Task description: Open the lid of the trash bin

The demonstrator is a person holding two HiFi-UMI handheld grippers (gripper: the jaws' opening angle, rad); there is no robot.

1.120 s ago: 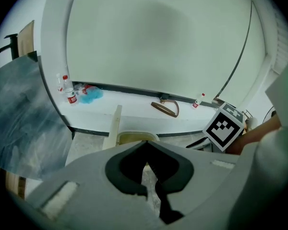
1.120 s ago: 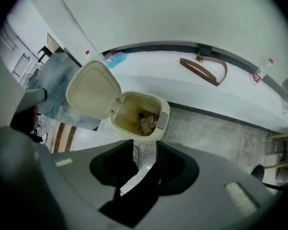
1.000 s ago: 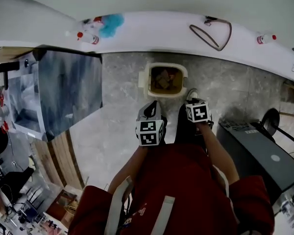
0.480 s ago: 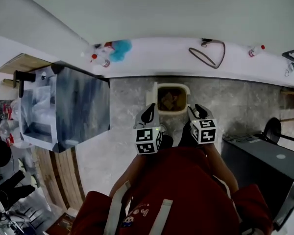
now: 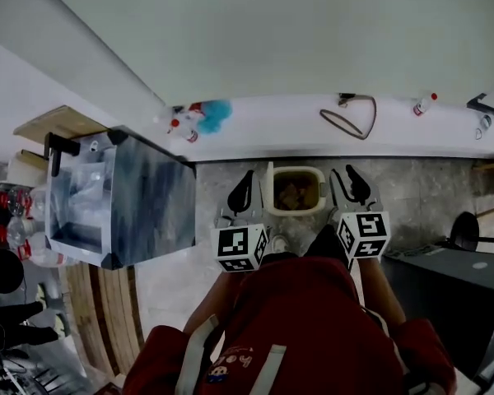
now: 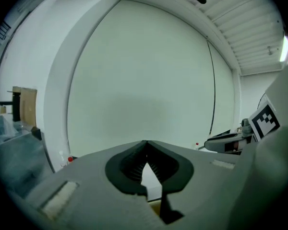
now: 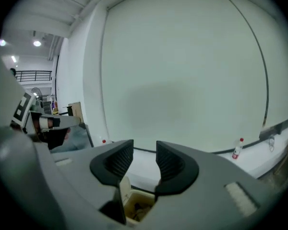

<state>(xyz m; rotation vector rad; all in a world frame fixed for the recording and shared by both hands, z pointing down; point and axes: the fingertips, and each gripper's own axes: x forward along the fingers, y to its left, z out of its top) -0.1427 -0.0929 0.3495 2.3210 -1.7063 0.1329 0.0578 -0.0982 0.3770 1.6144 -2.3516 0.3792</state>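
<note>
Trash bin on floor against wall, top open, brown waste inside; lid upright at bin's left edge. Left claw just left of bin, pressed together, empty. Right claw just right of bin, spread, empty.

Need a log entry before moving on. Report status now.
Left gripper jaws shut, empty. Right gripper jaws open, empty. Trash bin lid already up, contents showing. No obstruction seen at bin.
</note>
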